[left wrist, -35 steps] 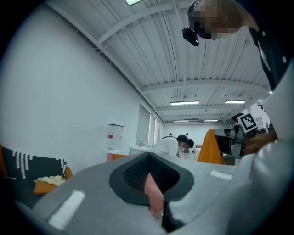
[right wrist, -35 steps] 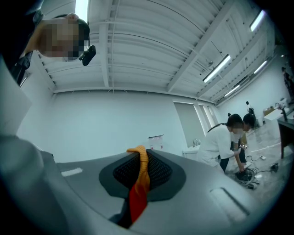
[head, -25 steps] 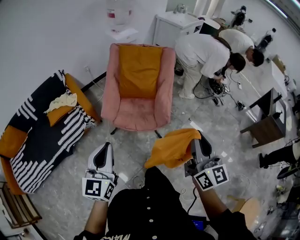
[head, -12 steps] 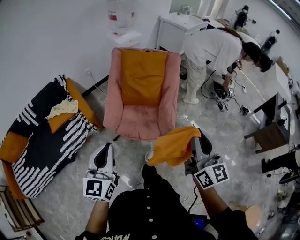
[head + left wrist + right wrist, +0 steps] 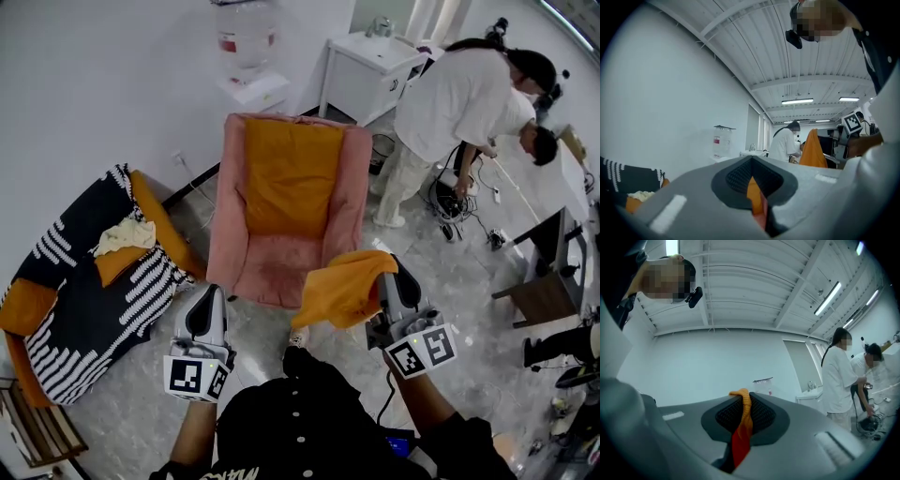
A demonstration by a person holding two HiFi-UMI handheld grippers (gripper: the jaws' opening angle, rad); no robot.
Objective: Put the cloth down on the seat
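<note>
Closing on the pink armchair (image 5: 281, 234), I carry the orange cloth (image 5: 342, 291) in the right gripper (image 5: 393, 275), its fingers pinched tight on a bunched fold while the rest hangs free to the left. Over the last second the chair has drawn nearer in the head view, and the cloth's upper edge now overlaps the front of the seat (image 5: 272, 267). I judge the approach nearly done, though the cloth is still in the air and not yet over the cushion, so reaching forward, lowering and letting go all remain.

The left gripper (image 5: 208, 300) rides alongside, fingers drawn together on nothing that I can see.

An orange cushion (image 5: 292, 173) covers the chair's back, leaving the seat bare. A striped sofa (image 5: 84, 281) stands to the left. On the right a person in white (image 5: 459, 94), crouched a second ago, now stands bent over cables (image 5: 450, 202) on the floor, well apart from my path. Nothing blocks the seat.
</note>
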